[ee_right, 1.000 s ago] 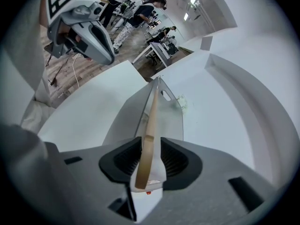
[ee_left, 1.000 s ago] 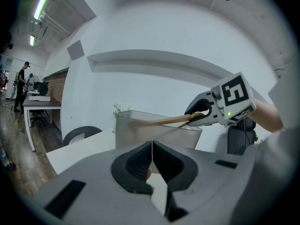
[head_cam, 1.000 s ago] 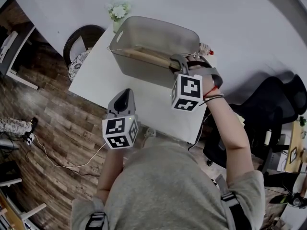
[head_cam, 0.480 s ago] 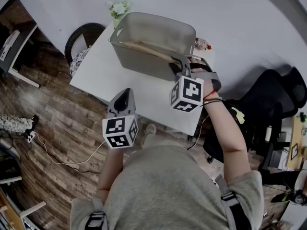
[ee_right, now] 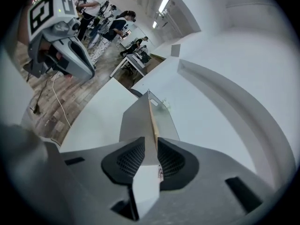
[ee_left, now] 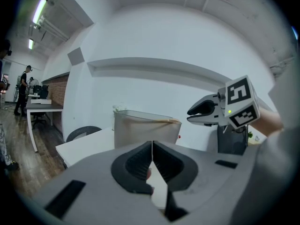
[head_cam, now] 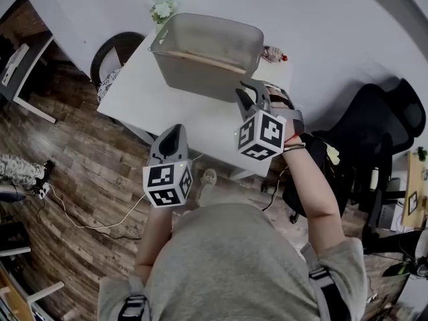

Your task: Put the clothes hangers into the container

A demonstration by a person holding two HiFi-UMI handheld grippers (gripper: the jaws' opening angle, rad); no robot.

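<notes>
Two grippers in view, both held above the white table (head_cam: 150, 109). Person's own torso fills the bottom of the head view.

Left gripper (head_cam: 175, 131): held over the table's near edge, well apart from the container. Its fingers (ee_left: 133, 165) are pressed together, only a thin seam between them, nothing held.

Right gripper (head_cam: 249, 89): near the container's right near corner, not touching it. Its fingers (ee_right: 126, 161) stand apart and are closing. Nothing sits between them; the container only shows beyond, through the gap.

Container (head_cam: 200, 82): grey, translucent, upright on the far part of the table. One wooden clothes hanger (head_cam: 207, 61) lies inside, running along the near wall just under the rim. Cannot tell whether more lie below it.

Surroundings: small plant (head_cam: 162, 9) just behind the container's left far corner; small red item (head_cam: 273, 53) beside its right end. Round dark chair (head_cam: 110, 62) left of the table, black office chair (head_cam: 374, 132) to the right. Wood floor (head_cam: 73, 179) with a loose cable (head_cam: 93, 227).
</notes>
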